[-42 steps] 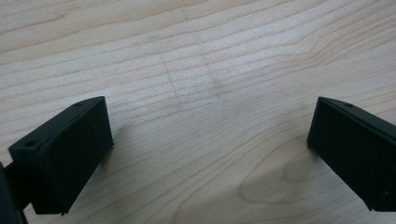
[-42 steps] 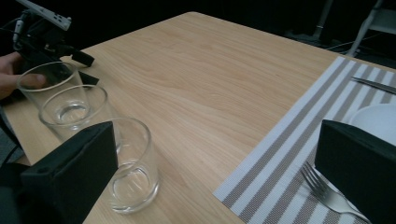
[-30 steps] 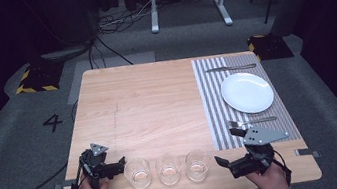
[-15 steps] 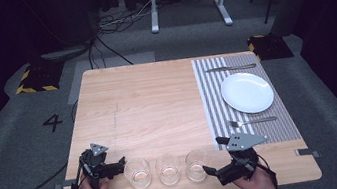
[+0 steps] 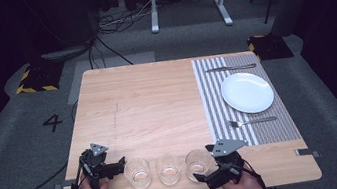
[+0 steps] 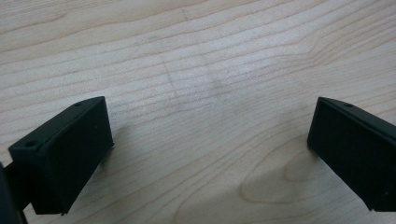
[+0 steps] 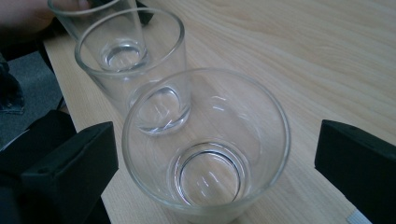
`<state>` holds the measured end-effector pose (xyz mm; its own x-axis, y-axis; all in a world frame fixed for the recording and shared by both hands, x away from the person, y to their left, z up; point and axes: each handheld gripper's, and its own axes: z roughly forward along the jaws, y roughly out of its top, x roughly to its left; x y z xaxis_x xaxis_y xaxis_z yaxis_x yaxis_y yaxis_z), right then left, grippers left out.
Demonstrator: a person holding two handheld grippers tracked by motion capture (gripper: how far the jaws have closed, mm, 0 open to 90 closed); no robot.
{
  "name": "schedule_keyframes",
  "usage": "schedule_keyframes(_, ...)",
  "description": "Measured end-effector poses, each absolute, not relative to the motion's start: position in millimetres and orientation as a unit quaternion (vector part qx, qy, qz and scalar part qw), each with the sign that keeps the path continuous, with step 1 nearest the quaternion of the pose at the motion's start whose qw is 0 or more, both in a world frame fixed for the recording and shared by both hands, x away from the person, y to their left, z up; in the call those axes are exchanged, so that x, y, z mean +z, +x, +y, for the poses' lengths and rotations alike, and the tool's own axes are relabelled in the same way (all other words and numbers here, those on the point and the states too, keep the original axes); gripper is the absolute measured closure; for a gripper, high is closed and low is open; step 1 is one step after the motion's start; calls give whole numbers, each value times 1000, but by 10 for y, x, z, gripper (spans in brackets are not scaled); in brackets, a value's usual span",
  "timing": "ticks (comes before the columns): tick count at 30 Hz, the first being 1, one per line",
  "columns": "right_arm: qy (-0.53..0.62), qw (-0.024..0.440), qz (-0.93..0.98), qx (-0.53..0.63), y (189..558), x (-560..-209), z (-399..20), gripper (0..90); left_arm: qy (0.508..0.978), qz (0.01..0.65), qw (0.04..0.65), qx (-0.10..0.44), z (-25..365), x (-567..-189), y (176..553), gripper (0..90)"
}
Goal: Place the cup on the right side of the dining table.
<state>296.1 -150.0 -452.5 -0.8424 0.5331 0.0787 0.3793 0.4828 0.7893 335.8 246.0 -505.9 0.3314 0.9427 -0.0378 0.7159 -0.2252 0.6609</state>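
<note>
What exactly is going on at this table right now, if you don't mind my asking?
A person holds tongs in each hand at a wooden table. The right tongs are open around the nearest of three empty glasses, not yet gripping it. The left tongs hang open over bare wood. A plate sits untouched on a striped mat.

Both grippers are black: left gripper [image 5: 120, 162] and right gripper [image 5: 199, 174] each carry a grey three-cornered plate on top, with blocky matt black jaws; a dark cable trails left from the left one
</note>
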Motion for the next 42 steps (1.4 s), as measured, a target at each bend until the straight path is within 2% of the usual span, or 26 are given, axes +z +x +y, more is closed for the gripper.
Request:
schedule_keyframes(4,260,75,867,419,2996,-4626,-1414,36,759,546,298,190,2460,-5059,3358,2)
schedule_keyframes(7,263,67,868,416,3013,-4682,-1387,164,759,546,299,190,2460,-5059,3358,2)
schedule_keyframes(24,258,91,878,392,2996,-4628,-1344,193,760,546,298,190,2460,-5058,3358,2)
schedule_keyframes(42,260,122,879,380,3111,-4224,-1446,193,759,546,298,191,2461,-5059,3350,3)
